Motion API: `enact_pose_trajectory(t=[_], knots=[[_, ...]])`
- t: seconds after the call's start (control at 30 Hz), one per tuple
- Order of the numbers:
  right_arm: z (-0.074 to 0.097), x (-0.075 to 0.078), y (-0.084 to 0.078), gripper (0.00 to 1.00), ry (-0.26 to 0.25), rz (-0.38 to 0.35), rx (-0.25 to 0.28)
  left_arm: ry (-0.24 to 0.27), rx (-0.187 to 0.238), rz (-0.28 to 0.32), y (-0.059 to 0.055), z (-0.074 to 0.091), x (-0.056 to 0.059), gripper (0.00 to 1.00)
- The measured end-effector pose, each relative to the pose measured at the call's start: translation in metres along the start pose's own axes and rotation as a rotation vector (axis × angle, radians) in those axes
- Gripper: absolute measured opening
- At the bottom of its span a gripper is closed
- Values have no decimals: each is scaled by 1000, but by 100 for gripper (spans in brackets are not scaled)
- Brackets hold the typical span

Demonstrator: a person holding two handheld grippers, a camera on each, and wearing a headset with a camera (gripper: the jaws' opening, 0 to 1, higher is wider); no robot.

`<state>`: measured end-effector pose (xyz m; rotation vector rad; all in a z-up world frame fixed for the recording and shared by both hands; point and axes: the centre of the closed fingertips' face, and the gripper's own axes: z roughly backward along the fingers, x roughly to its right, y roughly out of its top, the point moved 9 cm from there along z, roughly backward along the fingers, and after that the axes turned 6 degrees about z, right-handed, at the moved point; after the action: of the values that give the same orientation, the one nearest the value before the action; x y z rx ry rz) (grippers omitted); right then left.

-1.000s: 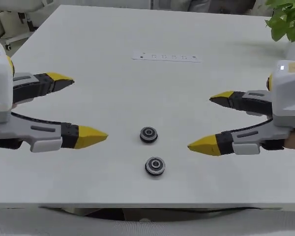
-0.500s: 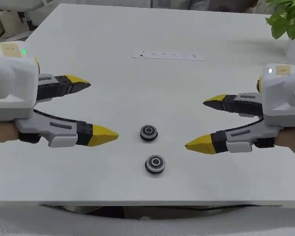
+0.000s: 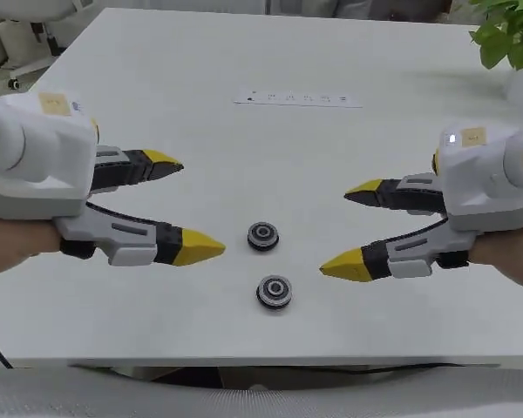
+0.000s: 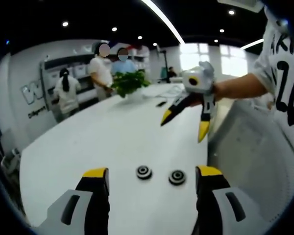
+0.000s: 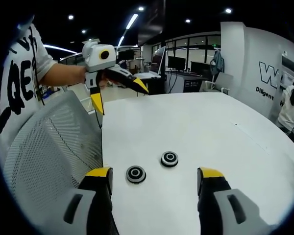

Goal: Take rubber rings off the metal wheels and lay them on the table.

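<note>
A: So, counts?

B: Two wheels, far wheel [image 3: 263, 236] and near wheel [image 3: 275, 293], each with a dark rubber ring [image 3: 252, 237] on it. Two grippers: left gripper [image 3: 200, 207] and right gripper [image 3: 335, 231]. Fingers [image 3: 192, 248] are spread wide on both and pinch nothing.

A: Where are the wheels?

B: By the counter's [image 3: 244, 52] near edge, mid-width, just beside each other but apart, between the grippers.

A: Surface, room?

B: White counter, open office with ceiling lights. Potted plant [image 3: 510, 35] at the far right corner, mesh chair back [image 5: 54, 147] by the near edge.

A: Anything unclear?

B: The plant is cut off. The marks on the flat strip [image 3: 298, 99] toward the far edge are too small to read.
</note>
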<state>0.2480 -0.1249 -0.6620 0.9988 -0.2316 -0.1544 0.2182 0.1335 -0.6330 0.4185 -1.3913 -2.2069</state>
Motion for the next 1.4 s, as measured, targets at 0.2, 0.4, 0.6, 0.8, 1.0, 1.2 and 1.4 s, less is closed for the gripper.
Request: enact_pose_trajectory(t=[0.2, 0.4, 0.6, 0.8, 1.0, 1.2, 1.4], knots=[[-5, -2, -2, 64, 20, -1, -3, -27, -18, -5, -3, -9, 3, 72], [-12, -5, -7, 62, 46, 20, -26, -56, -33, 0, -8, -18, 7, 69], [-19, -7, -13, 60, 72, 33, -45, -79, -59, -7, -15, -24, 9, 67], [-26, -8, -17, 58, 110, 40, -58, -103, -80, -6, -21, -31, 11, 63], [-34, -7, -22, 54, 142, 35, -74, -130, -98, -10, -25, -38, 13, 60], [-40, -6, -26, 51, 164, 30, -82, -146, -113, -8, -26, -43, 13, 57], [-46, -9, -28, 50, 184, 44, -104, -159, -127, -4, -30, -50, 12, 55]])
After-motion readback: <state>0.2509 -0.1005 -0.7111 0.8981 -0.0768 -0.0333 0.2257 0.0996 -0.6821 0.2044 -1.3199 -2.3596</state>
